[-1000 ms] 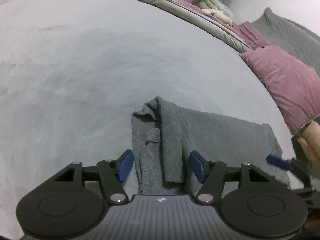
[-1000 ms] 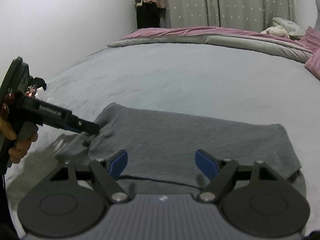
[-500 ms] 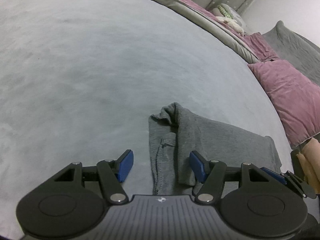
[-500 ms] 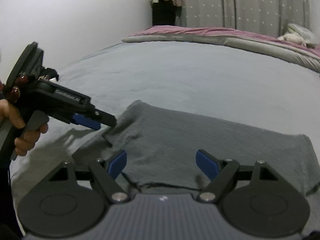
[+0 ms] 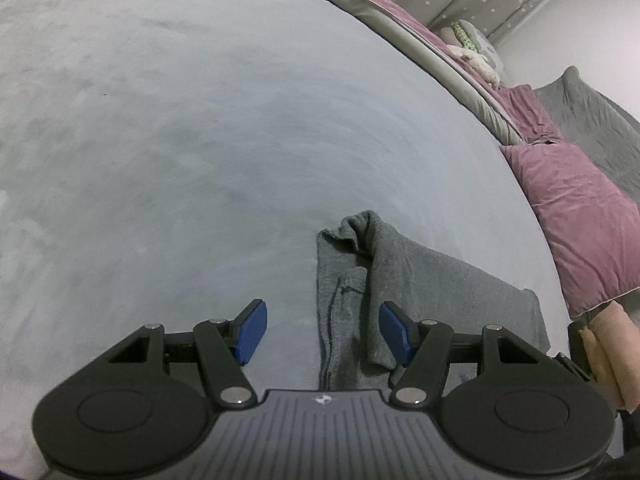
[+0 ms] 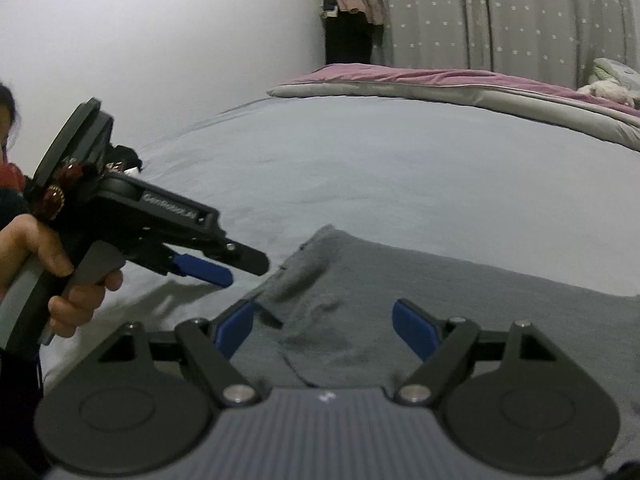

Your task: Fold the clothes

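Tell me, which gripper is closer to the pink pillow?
The right gripper, probably. The left-wrist view shows the pink pillow off to the right, just beyond the hand holding that gripper. The left gripper sits farther away, at the other end of the grey cloth.

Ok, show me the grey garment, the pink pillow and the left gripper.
grey garment [image 5: 440,284]: left wrist view, flat upper layer.
pink pillow [image 5: 576,208]: left wrist view, middle of its face.
left gripper [image 6: 236,266]: right wrist view, between its fingertips.
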Demonstrator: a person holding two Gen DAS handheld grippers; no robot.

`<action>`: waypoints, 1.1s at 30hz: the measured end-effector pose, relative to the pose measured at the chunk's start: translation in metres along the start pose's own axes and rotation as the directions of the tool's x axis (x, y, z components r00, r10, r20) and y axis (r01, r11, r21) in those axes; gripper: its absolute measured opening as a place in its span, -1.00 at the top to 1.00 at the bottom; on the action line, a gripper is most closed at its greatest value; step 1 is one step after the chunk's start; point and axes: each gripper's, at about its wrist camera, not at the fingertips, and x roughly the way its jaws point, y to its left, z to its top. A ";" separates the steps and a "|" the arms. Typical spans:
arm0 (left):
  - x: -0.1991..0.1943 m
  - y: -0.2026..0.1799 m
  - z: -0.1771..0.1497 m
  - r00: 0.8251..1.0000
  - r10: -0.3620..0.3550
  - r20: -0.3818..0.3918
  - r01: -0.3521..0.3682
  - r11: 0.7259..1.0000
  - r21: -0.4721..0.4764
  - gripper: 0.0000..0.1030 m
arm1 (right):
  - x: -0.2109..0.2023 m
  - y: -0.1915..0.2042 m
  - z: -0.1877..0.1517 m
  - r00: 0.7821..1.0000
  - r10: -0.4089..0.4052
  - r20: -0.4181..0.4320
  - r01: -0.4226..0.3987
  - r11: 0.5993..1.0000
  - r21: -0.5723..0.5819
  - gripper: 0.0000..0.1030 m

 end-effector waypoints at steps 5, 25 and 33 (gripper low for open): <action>-0.003 0.000 -0.001 1.000 -0.002 -0.002 0.002 1.000 -0.012 -0.19 | 0.015 0.014 -0.004 0.998 0.053 -0.033 -0.053 0.999 -0.001 -0.54; -0.003 0.025 0.004 0.997 -0.074 -0.011 0.072 0.984 -0.164 -0.20 | 0.057 0.038 -0.022 0.997 -0.016 -0.079 0.004 0.989 -0.148 -0.46; 0.004 0.022 0.004 0.996 -0.086 -0.013 0.082 0.980 -0.180 -0.33 | 0.057 0.030 -0.014 0.997 -0.046 -0.054 0.040 0.993 -0.111 0.69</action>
